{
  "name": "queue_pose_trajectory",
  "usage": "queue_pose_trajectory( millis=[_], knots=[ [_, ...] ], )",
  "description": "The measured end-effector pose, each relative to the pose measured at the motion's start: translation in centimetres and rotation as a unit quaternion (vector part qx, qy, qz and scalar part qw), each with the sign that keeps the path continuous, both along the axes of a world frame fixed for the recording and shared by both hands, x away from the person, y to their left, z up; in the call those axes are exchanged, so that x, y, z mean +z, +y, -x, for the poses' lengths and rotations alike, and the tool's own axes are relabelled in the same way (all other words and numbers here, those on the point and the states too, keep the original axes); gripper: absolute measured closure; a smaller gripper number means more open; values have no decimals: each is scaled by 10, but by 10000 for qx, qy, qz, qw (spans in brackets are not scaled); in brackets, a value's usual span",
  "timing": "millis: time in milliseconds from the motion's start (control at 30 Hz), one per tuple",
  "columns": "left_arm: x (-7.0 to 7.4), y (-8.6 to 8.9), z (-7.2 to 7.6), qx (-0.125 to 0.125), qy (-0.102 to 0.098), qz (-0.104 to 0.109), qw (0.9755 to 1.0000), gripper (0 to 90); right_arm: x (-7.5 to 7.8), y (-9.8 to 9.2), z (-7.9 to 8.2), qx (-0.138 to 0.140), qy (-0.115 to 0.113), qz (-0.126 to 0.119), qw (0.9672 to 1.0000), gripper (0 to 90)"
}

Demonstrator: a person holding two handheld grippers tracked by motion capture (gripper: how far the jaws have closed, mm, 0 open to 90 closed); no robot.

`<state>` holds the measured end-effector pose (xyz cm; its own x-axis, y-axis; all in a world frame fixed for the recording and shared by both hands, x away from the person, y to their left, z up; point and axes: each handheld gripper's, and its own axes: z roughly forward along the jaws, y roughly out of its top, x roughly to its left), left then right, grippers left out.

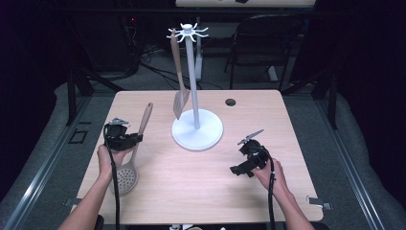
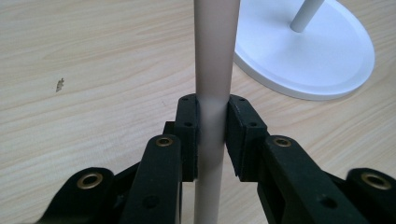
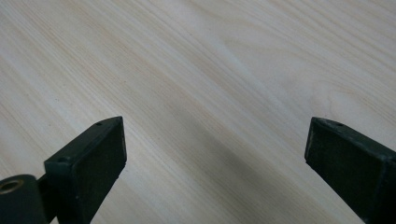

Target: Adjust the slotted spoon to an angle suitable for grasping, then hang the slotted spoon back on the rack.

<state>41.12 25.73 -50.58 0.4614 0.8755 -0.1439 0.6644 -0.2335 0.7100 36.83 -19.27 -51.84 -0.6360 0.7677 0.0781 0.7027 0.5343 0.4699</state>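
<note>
A beige skimmer spoon (image 1: 136, 148) with a perforated round head lies at the table's left, its handle (image 2: 214, 60) pointing toward the white rack. My left gripper (image 1: 135, 139) is shut on that handle; both black pads (image 2: 189, 135) press its sides. The white utensil rack (image 1: 196, 76) stands mid-table on a round base (image 2: 322, 51), and a beige slotted spatula (image 1: 178, 76) hangs from one of its top hooks. My right gripper (image 1: 235, 168) rests over the bare wood at the right, its jaws wide apart with nothing between them (image 3: 215, 158).
A light wooden table (image 1: 201, 191) has a small round hole (image 1: 230, 102) near its far edge. A dark chair (image 1: 265, 43) stands beyond the table. Metal clips (image 1: 320, 202) sit at the near corners.
</note>
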Motion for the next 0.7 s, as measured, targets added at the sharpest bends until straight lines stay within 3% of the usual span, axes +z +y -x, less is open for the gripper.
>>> queue_pose_trajectory(
  millis=[533, 700],
  knots=[
    [9, -3, 7, -55, -382, 140, 9992, 753, -1, 2, 0, 19, -1, 44, 10000, 52],
    [18, -3, 12, -74, -746, 345, 9966, 754, -2, 2, -1, 31, 24, 56, 10000, 52]
  ],
)
